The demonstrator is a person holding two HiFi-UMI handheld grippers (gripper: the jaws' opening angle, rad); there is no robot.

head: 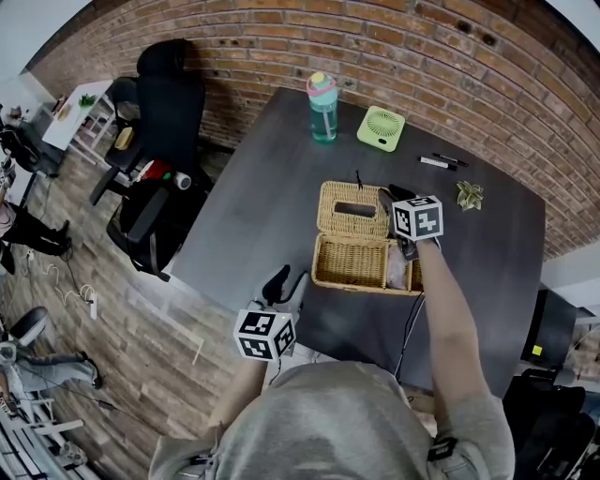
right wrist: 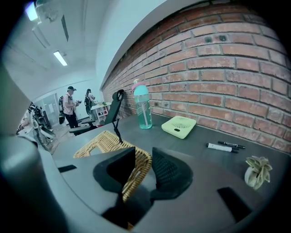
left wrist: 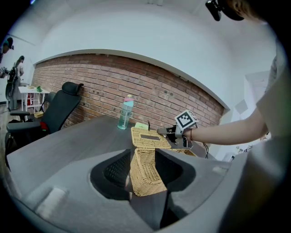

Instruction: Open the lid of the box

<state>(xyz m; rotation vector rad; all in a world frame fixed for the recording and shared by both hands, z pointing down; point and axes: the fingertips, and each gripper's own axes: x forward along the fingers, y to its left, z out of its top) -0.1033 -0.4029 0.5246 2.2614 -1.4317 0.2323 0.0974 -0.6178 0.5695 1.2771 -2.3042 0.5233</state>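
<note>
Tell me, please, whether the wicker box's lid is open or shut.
Open: the lid is swung back behind the box, whose inside shows.

Red brick wall (head: 281,28) running behind the dark grey counter (head: 253,187), plain white wall (left wrist: 150,45) above the bricks. Wood-plank floor (head: 122,328) to the left, boards in mixed brown and grey, pale cables (head: 84,295) trailing across them. Black high-backed office chair (head: 169,94) against the bricks, a second black chair (head: 150,220) standing close to the counter's left edge. Small white table (head: 80,112) farther left, beyond the chairs. White ceiling overhead with a lit strip lamp (right wrist: 60,58). Two people (right wrist: 70,107) standing far down the room, past the white table. Even, cool light over everything.
</note>
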